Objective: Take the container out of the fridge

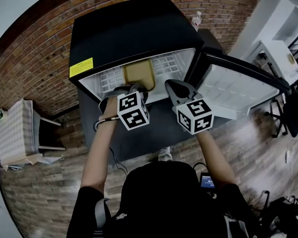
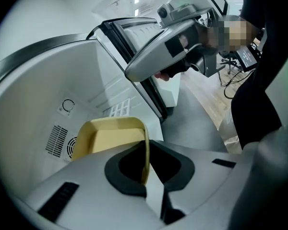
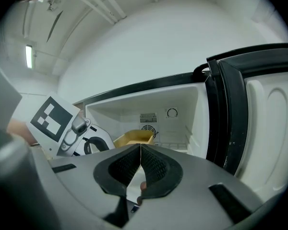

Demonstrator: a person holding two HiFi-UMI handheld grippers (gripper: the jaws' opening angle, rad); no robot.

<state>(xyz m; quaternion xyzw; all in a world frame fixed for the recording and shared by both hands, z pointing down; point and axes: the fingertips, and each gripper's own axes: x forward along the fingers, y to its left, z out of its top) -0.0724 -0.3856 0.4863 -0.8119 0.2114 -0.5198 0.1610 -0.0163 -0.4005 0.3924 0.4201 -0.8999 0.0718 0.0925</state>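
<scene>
A shallow yellow container [image 1: 139, 73] lies on the white shelf inside the open black mini fridge [image 1: 129, 29]. My left gripper [image 1: 135, 90] reaches into the fridge at the container's near edge. In the left gripper view the container [image 2: 110, 135] has its right wall standing between the dark pads, and my left gripper [image 2: 146, 172] is shut on that wall. My right gripper [image 1: 172, 86] hangs in front of the fridge opening, to the right of the left one. In the right gripper view its pads meet with nothing between them [image 3: 140, 161], and the container [image 3: 134, 138] lies further in.
The fridge door [image 1: 238, 86] stands swung open to the right. A small bottle [image 1: 196, 20] stands behind the fridge top. A small table with a checked cloth [image 1: 15, 128] is at the left, and white furniture [image 1: 283, 48] at the right. A brick wall runs behind.
</scene>
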